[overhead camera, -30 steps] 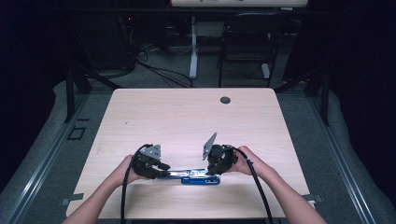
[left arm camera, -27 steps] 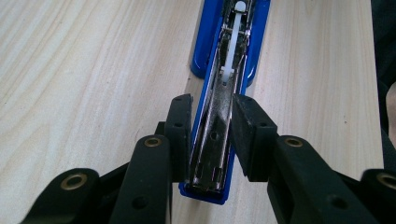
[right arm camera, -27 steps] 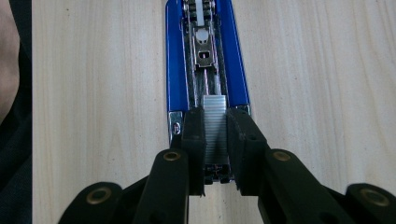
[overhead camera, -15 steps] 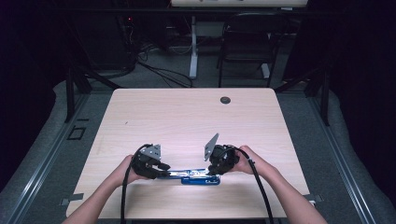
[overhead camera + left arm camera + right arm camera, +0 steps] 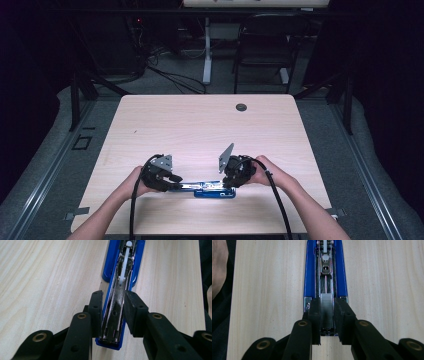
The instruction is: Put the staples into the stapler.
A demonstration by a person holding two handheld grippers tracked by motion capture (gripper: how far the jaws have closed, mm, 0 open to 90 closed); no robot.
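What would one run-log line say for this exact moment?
scene: blue stapler lying open on table | left hand-held gripper: shut on stapler's metal arm | right hand-held gripper: jaws around staple strip, grip unclear

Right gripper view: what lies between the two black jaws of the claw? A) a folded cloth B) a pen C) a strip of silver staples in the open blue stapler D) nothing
C: a silver staple strip sits in the open blue stapler between the jaws.
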